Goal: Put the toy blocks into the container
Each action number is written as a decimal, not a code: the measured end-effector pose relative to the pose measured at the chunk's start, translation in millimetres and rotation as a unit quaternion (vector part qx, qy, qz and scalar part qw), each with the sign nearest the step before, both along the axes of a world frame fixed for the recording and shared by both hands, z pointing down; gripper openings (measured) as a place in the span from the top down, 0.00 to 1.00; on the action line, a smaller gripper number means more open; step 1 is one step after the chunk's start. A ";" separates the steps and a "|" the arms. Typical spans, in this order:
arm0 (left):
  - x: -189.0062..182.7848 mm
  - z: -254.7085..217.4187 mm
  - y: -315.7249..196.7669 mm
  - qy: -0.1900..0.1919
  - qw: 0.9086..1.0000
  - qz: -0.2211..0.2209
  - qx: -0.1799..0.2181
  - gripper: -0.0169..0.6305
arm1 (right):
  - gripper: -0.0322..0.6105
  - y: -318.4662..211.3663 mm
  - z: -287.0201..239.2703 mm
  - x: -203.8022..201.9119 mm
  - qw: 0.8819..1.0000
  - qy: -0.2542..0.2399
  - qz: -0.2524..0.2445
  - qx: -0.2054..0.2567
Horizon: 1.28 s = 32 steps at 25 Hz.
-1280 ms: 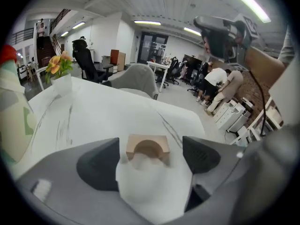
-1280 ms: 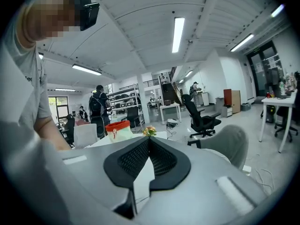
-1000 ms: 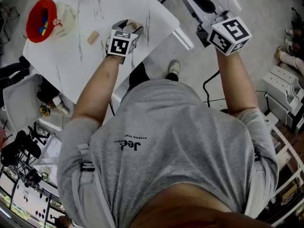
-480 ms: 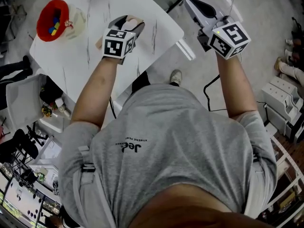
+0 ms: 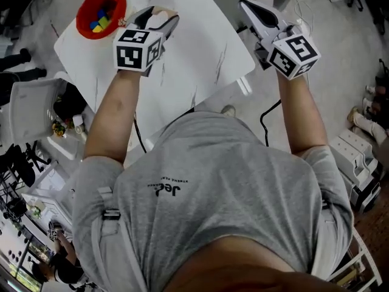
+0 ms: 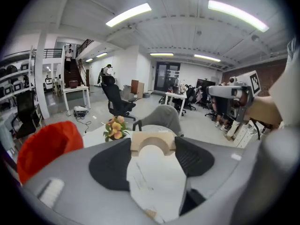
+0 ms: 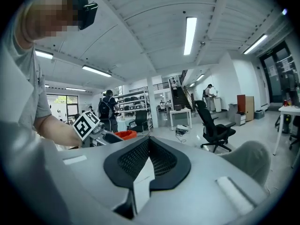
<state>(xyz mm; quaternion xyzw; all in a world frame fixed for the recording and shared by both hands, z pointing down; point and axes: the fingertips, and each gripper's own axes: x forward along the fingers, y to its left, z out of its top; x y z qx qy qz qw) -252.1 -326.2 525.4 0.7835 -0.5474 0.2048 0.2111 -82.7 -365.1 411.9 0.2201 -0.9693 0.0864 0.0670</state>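
The container (image 5: 101,11) stands at the far left corner of the surface (image 5: 200,47). Near it on the right, the left tool (image 5: 158,18) pinches an arch block (image 6: 153,142), whose long axis spans jaw to jaw. The container therefore lies to the left of this tool. The right tool (image 7: 148,159), pressed together and empty, hangs well apart, beyond the right edge.

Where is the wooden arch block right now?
The wooden arch block is pinched between the jaws of the left gripper. In the head view it is at the upper left, over the white table, just right of the red container.
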 end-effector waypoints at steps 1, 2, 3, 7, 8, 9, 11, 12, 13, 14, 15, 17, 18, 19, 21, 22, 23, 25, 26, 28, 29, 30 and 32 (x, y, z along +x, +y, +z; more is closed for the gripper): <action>-14.6 -5.6 -1.6 -0.002 1.000 -0.010 0.004 0.44 | 0.95 -1.2 -1.9 -10.3 1.000 0.000 -0.006 0.002; -29.5 -10.4 -3.1 -0.004 1.000 -0.020 0.007 0.44 | 0.95 -2.4 -3.4 -20.5 1.000 0.000 -0.011 0.003; -44.4 -14.5 -4.3 -0.006 1.000 -0.029 0.009 0.44 | 0.95 -3.6 -4.6 -30.6 1.000 0.000 -0.016 0.004; -100.9 -26.1 -7.2 -0.014 0.998 -0.059 0.012 0.44 | 0.95 -7.4 -7.1 -69.8 0.999 0.001 -0.033 0.006; -114.2 -27.8 -7.5 -0.015 0.998 -0.066 0.012 0.44 | 0.95 -8.1 -7.0 -79.2 0.999 0.002 -0.037 0.005; -127.1 -29.0 -7.8 -0.016 0.997 -0.073 0.011 0.44 | 0.95 -8.6 -6.8 -88.3 0.999 0.003 -0.041 0.005; -150.3 -30.0 -8.3 -0.018 0.996 -0.086 0.010 0.44 | 0.95 -9.2 -6.1 -105.2 0.999 0.003 -0.048 0.004; -160.4 -29.5 -8.6 -0.018 0.996 -0.092 0.009 0.44 | 0.95 -9.5 -5.1 -113.1 0.999 0.004 -0.052 0.004; -169.6 -27.9 -8.7 -0.019 0.995 -0.096 0.006 0.44 | 0.95 -9.9 -3.6 -121.0 0.998 0.005 -0.055 0.003; -177.7 -25.2 -8.8 -0.019 0.995 -0.099 0.003 0.44 | 0.95 -10.6 -1.6 -128.6 0.998 0.006 -0.058 0.002; -184.8 -21.5 -8.7 -0.018 0.995 -0.101 -0.001 0.44 | 0.95 -11.6 0.5 -136.0 0.998 0.007 -0.060 0.001; -196.3 -13.4 -8.7 -0.014 0.994 -0.103 -0.011 0.44 | 0.95 -13.7 3.8 -149.7 0.998 0.008 -0.063 0.000; -200.9 -9.6 -8.9 -0.013 0.994 -0.104 -0.016 0.44 | 0.95 -14.6 4.7 -155.9 0.998 0.009 -0.065 -0.001; -204.7 -6.2 -9.4 -0.012 0.994 -0.104 -0.020 0.44 | 0.95 -15.3 5.2 -161.8 0.998 0.009 -0.067 -0.001; -208.6 -2.2 -11.7 -0.008 0.995 -0.099 -0.024 0.39 | 0.95 -15.7 6.2 -172.2 0.997 0.010 -0.071 -0.002; -208.6 -1.8 -13.2 -0.004 0.995 -0.094 -0.022 0.34 | 0.95 -15.5 7.1 -176.5 0.997 0.010 -0.074 -0.002; -208.0 -2.2 -14.6 0.000 0.996 -0.089 -0.020 0.33 | 0.95 -15.1 8.4 -180.1 0.997 0.011 -0.076 -0.002; -206.8 -3.6 -16.3 0.002 0.997 -0.082 -0.013 0.31 | 0.95 -14.4 11.8 -185.5 0.997 0.013 -0.078 -0.004; -206.1 -4.5 -16.6 0.002 0.997 -0.080 -0.011 0.31 | 0.95 -14.4 13.6 -187.4 0.997 0.014 -0.078 -0.006; -203.2 -7.3 -16.6 0.002 0.997 -0.075 -0.006 0.31 | 0.95 -14.9 16.6 -189.9 0.997 0.015 -0.079 -0.009; -200.3 -9.5 -16.1 0.003 0.997 -0.072 -0.004 0.31 | 0.95 -15.3 17.5 -190.2 0.997 0.016 -0.080 -0.010; -195.8 -12.1 -15.1 0.005 0.998 -0.067 -0.002 0.31 | 0.95 -15.8 18.0 -189.8 0.997 0.017 -0.080 -0.011; -180.1 -19.5 -11.3 0.019 0.999 -0.050 0.004 0.31 | 0.95 -16.9 18.2 -186.7 0.997 0.018 -0.079 -0.012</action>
